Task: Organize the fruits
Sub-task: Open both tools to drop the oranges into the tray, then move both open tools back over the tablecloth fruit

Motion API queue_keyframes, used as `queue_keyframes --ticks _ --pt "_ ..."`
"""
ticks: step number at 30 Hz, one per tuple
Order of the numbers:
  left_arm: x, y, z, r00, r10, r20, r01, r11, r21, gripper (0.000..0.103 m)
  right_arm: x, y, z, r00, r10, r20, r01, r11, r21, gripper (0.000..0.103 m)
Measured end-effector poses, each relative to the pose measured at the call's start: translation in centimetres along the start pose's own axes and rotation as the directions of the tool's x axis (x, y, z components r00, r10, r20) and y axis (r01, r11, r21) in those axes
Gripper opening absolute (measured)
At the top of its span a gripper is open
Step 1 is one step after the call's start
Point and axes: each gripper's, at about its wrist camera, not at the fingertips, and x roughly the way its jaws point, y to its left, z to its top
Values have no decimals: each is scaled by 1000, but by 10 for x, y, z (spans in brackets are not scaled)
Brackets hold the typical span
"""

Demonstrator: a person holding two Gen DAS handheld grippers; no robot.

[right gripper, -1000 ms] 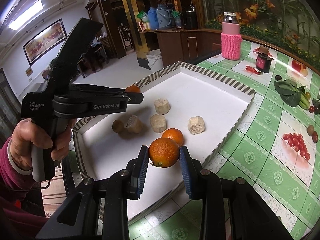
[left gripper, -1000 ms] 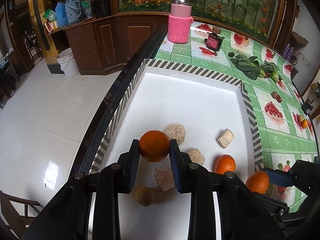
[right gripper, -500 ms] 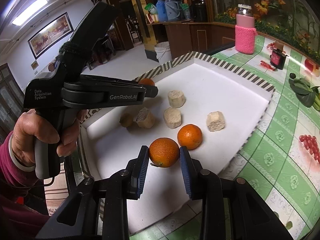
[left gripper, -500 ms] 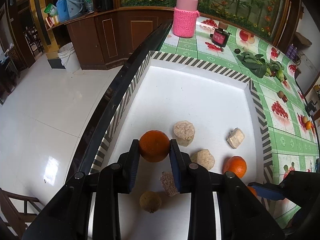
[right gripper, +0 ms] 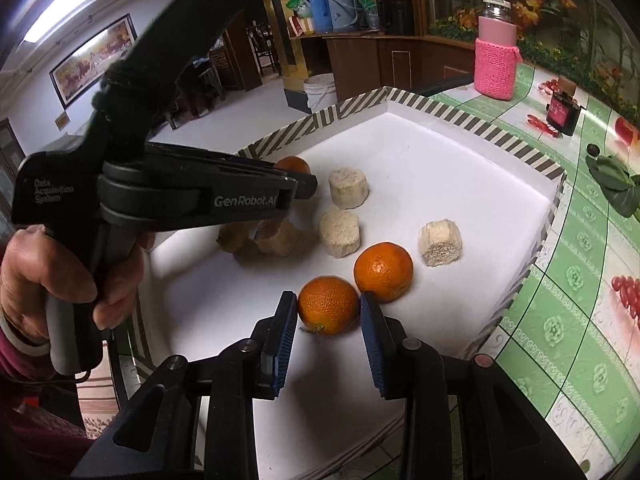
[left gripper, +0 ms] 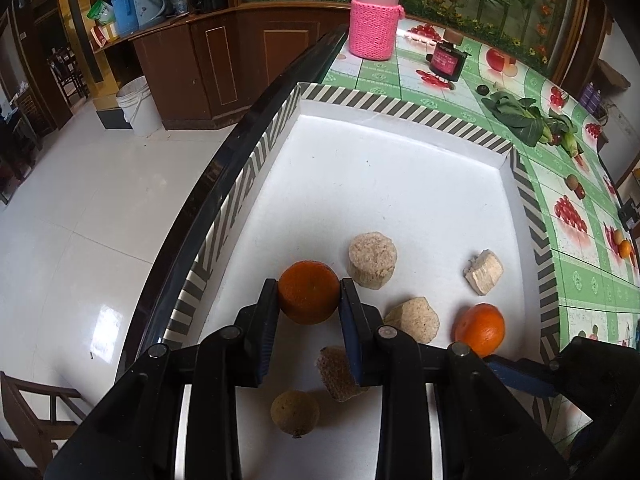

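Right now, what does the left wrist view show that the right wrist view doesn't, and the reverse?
Only left wrist: the left gripper from behind, shut on an orange, and the small brown fruit in full.

Only right wrist: the right gripper around a second orange, and the hand holding the left gripper.

Both: the tray, the loose orange, the beige chunks and the pink jar.

"GenRobot.AI" being shown in pale lettering on side of left gripper (right gripper: pixel 306 186), right wrist view. "Data Acquisition System" being shown in small pale print on rear body of same device. Label on dark jar (right gripper: pixel 563 111) being seen, unreadable.
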Motion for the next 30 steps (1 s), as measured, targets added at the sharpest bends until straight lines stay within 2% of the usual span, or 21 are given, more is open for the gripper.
queue_keyframes --ticks 3,5,7,8,13,16,20,26,30 --pt "2 1 1 1000 -3 -11 3 1000 -8 30 -4 -1 -1 1000 28 5 -28 1000 13 45" --pt "2 1 0 1000 -3 -13 3 1000 -11 50 -9 -3 -1 999 48 18 -48 998 32 49" --pt "-2 1 1 1000 0 2 0 1000 -15 62 -13 -5 -2 999 48 26 -49 998 39 51" --pt "-4 0 1 1000 7 13 -7 1000 -13 65 -16 -5 -2 998 49 28 -50 998 39 51" --pt "-13 -5 -1 998 35 44 -35 999 -4 66 -30 -10 -5 998 43 48 -45 997 55 54" --pt "-22 -8 -2 996 47 73 -47 999 2 66 -39 -16 -6 997 26 69 -31 997 69 64" --pt "-34 -14 -3 992 59 116 -61 998 9 66 -52 -23 -8 995 -8 102 -2 996 93 66" --pt "-48 -31 -6 986 52 159 -59 998 34 66 -70 -39 -13 985 -66 157 43 988 145 79" --pt "-51 -48 -9 987 19 157 -29 998 59 66 -79 -55 -21 979 -126 159 97 979 181 80"
